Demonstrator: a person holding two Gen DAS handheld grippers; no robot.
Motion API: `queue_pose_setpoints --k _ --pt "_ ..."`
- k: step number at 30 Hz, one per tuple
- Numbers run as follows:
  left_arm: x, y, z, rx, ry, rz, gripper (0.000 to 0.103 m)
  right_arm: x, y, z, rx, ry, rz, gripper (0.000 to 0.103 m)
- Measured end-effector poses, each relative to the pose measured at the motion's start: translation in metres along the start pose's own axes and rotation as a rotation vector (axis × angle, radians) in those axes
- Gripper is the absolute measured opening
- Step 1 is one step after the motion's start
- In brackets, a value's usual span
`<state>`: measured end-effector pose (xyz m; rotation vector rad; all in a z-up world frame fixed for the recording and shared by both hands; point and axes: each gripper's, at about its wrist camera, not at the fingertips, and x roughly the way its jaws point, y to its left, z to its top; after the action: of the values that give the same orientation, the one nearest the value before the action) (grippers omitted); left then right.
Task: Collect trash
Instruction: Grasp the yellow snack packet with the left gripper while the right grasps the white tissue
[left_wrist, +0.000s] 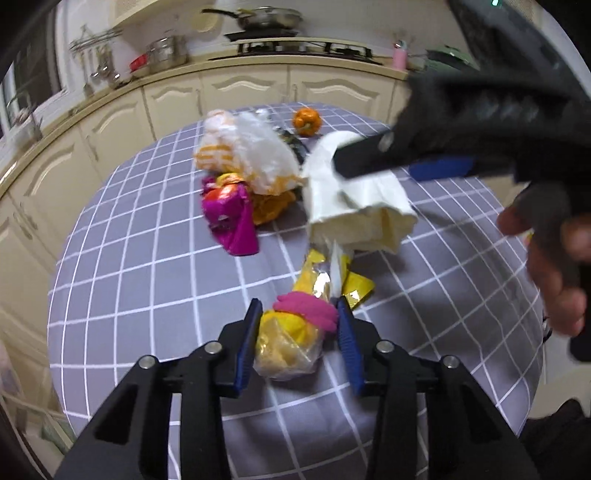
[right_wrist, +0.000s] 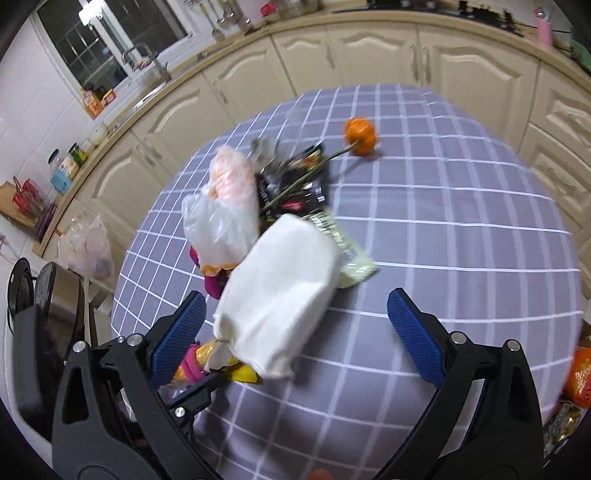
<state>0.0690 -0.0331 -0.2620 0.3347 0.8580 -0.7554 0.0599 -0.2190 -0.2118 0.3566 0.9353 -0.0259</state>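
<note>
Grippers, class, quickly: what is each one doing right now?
Left gripper: shut on the yellow wrapper bundle.
Right gripper: open, white paper bag between its jaws, not gripped.

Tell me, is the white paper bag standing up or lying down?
Lying down. The white paper bag rests on its side on the checked tablecloth, leaning against the pile of wrappers.
</note>
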Motion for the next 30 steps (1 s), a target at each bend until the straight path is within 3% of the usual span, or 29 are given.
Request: queue_pose_setpoints --k 4,7,8,13,14,15,16,19,23,25,27,30 --pt "-0.006 0.010 0.000 -0.069 -0.021 0.004 0.038 0.008 0.005 0.005 -0.015 0.004 0.043 0.059" --pt "-0.011 0.015 -0.001 -0.097 -0.036 0.007 0.038 -0.003 0.001 0.006 -0.014 -0.013 0.043 0.025" --pt "-0.012 0.015 -0.001 -0.106 -0.041 0.004 0.038 -0.005 -0.002 0.006 -0.006 -0.012 0.055 0.022" --pt "-0.015 0.017 0.001 -0.136 -0.061 0.018 0.038 -0.010 -0.017 0.002 0.036 -0.010 0.076 0.026" --pt "-0.015 0.018 0.002 -0.142 -0.062 0.022 0.038 -0.010 -0.014 0.002 0.033 -0.012 0.068 0.039" --pt "-0.015 0.021 0.004 -0.149 -0.064 0.026 0.038 -0.011 -0.012 0.003 0.030 -0.013 0.063 0.065" --pt "-0.016 0.022 0.004 -0.160 -0.068 0.029 0.038 -0.013 -0.009 0.003 0.025 -0.025 0.057 0.070" --pt "-0.022 0.030 0.001 -0.188 -0.079 0.043 0.038 -0.009 0.004 0.007 -0.006 -0.023 0.059 0.070" --pt "-0.028 0.039 -0.001 -0.226 -0.090 0.058 0.038 0.013 0.022 0.013 -0.070 0.013 -0.005 0.070" --pt "-0.030 0.044 -0.002 -0.245 -0.093 0.062 0.038 0.023 0.025 0.013 -0.109 0.014 -0.054 0.060" --pt "-0.033 0.045 -0.003 -0.256 -0.098 0.068 0.038 0.021 0.020 0.012 -0.097 0.012 -0.034 0.052" --pt "-0.038 0.045 -0.001 -0.265 -0.116 0.068 0.038 0.014 0.012 0.008 -0.098 0.007 -0.027 0.050"
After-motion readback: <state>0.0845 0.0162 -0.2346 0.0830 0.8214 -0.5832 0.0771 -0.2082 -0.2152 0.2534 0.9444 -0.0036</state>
